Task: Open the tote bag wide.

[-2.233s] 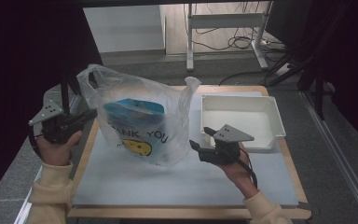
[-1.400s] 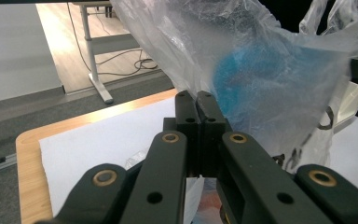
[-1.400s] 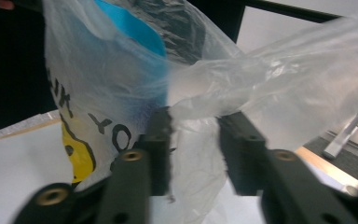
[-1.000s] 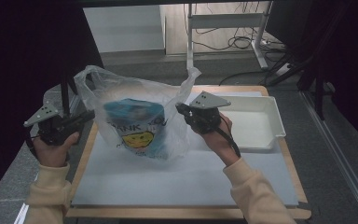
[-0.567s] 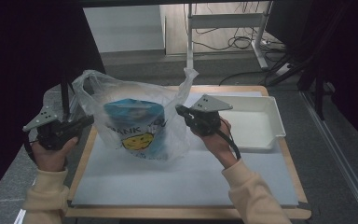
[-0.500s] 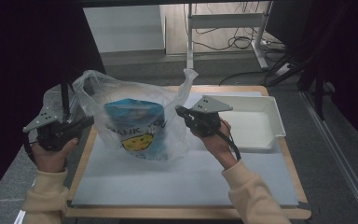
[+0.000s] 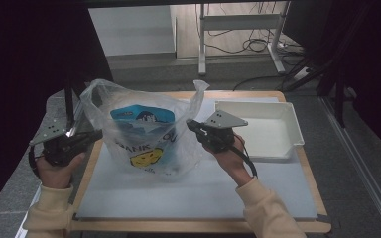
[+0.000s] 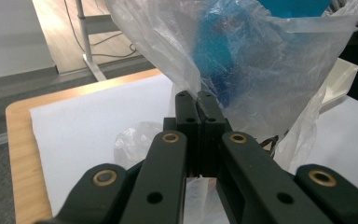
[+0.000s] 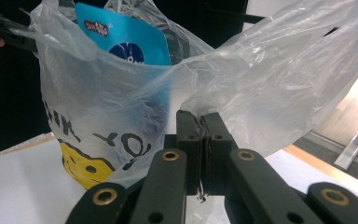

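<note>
A clear plastic bag (image 7: 149,134) with "THANK YOU" lettering and a yellow smiley hangs stretched between both grippers over the white mat (image 7: 193,191). Inside it sits a blue snack packet (image 7: 141,116). My left gripper (image 7: 96,135) is shut on the bag's left edge; in the left gripper view the jaws pinch the film of the plastic bag (image 8: 261,70), with the left gripper (image 8: 196,100) closed tight. My right gripper (image 7: 191,125) is shut on the bag's right edge. In the right gripper view the right gripper (image 9: 200,116) clamps the plastic bag (image 9: 121,107), and the blue packet (image 9: 121,39) shows above the rim.
A white tray (image 7: 290,119) stands on the mat at the right, behind my right hand. The wooden table edge (image 7: 198,225) frames the mat. A metal stand leg (image 7: 201,44) and cables lie on the floor beyond the table.
The right gripper rose from the mat to the bag's right side and took hold of it. The bag now hangs spread between both grippers, shifted a little left.
</note>
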Demonstrator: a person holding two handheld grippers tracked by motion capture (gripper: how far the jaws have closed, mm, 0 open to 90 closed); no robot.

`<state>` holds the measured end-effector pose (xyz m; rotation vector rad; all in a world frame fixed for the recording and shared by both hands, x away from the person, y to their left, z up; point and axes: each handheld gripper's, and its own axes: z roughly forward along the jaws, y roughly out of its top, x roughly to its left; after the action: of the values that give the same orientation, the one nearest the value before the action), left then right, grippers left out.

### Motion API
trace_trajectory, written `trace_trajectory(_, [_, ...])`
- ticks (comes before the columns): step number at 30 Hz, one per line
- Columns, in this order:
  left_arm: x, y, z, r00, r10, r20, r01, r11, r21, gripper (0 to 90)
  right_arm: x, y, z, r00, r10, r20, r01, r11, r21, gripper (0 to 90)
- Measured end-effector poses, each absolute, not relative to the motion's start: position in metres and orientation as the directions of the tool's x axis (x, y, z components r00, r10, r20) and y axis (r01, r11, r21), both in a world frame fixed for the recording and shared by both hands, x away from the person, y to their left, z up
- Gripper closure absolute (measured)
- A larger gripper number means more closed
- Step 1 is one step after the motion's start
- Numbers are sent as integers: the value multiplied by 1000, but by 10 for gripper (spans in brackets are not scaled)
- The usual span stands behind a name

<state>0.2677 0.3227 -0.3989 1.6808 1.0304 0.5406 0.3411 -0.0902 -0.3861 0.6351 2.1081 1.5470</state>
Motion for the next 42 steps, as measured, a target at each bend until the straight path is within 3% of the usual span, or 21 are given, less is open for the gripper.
trace_trajectory(42, [258,319,-448,506,846,-167,464,-104,880,900,336,-87,-443,-814,579,-42,181,322,929,868])
